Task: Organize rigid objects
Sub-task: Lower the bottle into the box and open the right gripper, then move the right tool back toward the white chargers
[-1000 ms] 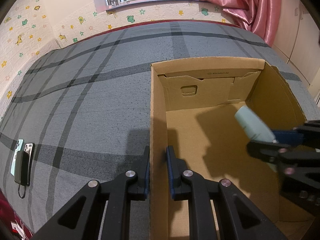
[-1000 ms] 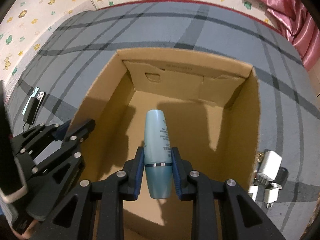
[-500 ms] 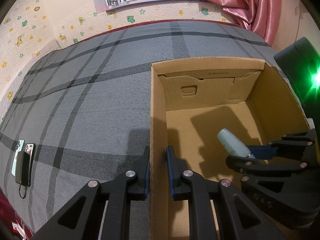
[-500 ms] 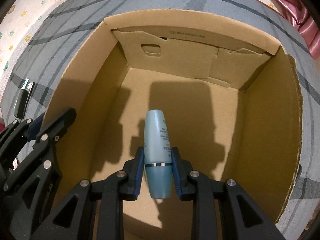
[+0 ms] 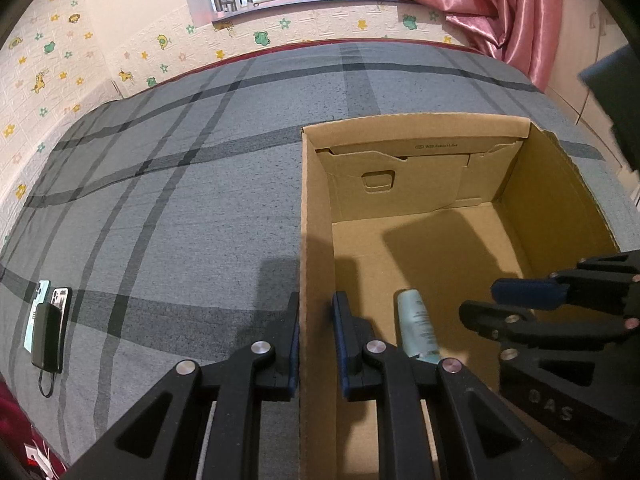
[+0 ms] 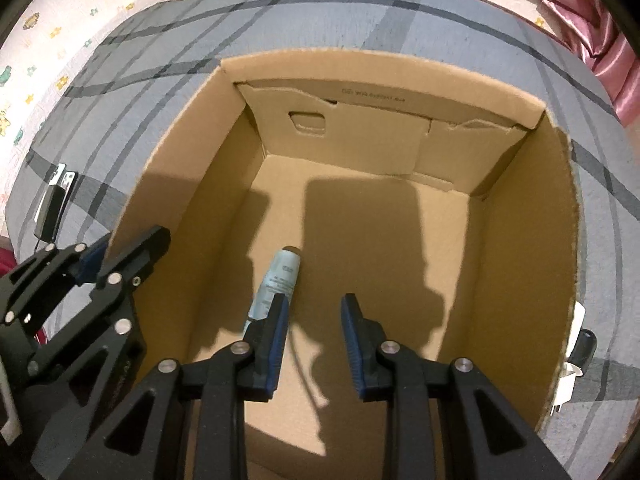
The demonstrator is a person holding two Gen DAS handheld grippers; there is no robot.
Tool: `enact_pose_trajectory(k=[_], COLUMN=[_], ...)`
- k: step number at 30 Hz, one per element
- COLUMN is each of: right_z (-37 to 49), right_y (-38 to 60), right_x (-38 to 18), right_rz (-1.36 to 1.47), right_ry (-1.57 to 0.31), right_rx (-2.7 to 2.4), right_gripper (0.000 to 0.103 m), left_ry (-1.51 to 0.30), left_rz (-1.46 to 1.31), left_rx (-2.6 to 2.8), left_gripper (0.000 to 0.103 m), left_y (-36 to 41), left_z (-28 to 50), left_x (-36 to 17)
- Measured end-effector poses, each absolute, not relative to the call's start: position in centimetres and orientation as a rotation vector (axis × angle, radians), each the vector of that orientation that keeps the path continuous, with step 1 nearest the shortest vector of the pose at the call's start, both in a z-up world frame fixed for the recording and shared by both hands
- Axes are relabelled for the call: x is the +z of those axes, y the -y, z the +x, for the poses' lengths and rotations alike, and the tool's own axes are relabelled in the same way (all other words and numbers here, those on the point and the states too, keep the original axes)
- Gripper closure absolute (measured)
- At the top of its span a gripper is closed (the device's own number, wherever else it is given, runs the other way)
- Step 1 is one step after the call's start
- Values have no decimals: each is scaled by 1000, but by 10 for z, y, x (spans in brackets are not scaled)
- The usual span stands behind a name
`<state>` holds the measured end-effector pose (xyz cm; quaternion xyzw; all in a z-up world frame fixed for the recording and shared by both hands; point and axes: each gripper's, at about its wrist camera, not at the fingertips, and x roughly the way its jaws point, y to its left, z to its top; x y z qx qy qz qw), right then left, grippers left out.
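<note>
A pale teal bottle (image 6: 276, 280) lies on the floor of the open cardboard box (image 6: 524, 112), near its left wall; it also shows in the left wrist view (image 5: 416, 326). My right gripper (image 6: 314, 320) is open and empty inside the box, just right of and above the bottle; it also shows in the left wrist view (image 5: 504, 300). My left gripper (image 5: 316, 320) is shut on the box's left wall (image 5: 310, 240), one finger outside and one inside; it shows in the right wrist view (image 6: 120, 248).
The box sits on a grey plaid bedspread (image 5: 180, 200). Phones and a black power bank (image 5: 48, 328) lie at the left. White chargers (image 6: 576, 364) lie right of the box. A wall, a window and a pink curtain (image 5: 500, 12) are beyond.
The right gripper went down into the box, opened and let the bottle go; the bottle now lies on the box floor. The left gripper has kept its hold on the wall.
</note>
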<state>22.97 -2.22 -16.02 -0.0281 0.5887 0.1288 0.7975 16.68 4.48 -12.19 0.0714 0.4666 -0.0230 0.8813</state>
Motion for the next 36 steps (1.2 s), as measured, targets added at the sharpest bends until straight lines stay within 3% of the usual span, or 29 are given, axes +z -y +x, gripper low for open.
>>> enact_pose_trajectory(k=[24, 28, 33, 36], right_z=[193, 185, 179, 177], right_y=[49, 65, 87, 103], right_x=[-90, -76, -64, -59], right_rz=[-65, -57, -37, -34], right_ry=[-1071, -1033, -1002, -972], right_rx=[240, 221, 187, 156], right_gripper=[53, 31, 18, 6], left_ry=[-972, -972, -972, -972], left_rz=[155, 156, 156, 157], left_rx=[-45, -45, -45, -44], left_gripper=[88, 88, 88, 88], left_y=[-44, -45, -44, -44], left_z=[166, 166, 166, 166], left_x=[-121, -121, -121, -121])
